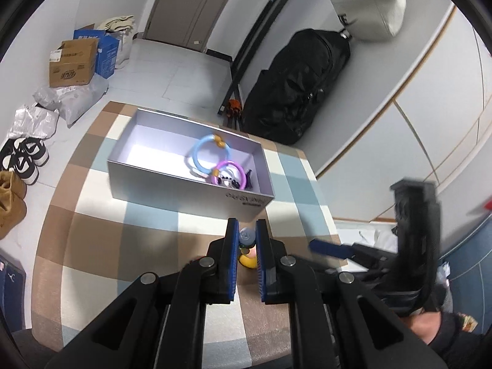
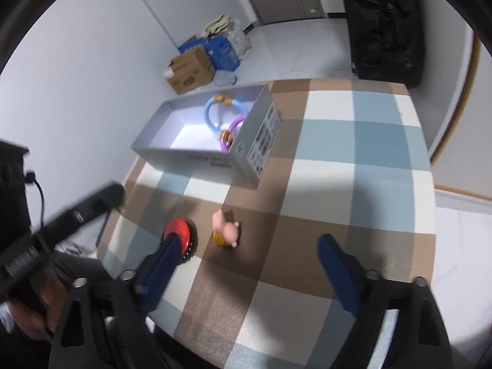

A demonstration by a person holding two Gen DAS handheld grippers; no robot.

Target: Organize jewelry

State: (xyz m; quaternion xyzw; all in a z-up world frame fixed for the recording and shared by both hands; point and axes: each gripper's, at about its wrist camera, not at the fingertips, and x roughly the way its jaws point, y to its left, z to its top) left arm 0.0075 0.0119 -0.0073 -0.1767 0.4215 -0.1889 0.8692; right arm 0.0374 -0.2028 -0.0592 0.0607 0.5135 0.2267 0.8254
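Left gripper (image 1: 247,240) fingers nearly closed on a small charm (image 1: 247,236); weak pinch may drop it short of the box (image 1: 196,181). Right gripper (image 2: 249,246) fingers wide, empty, above pink charm (image 2: 226,229) on the desk (image 2: 353,184); may knock it

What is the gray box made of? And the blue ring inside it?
The gray box looks like matte cardboard: thin straight walls, printed side. The blue ring seems to be glossy plastic or resin with gold-coloured beads; it could be glass.
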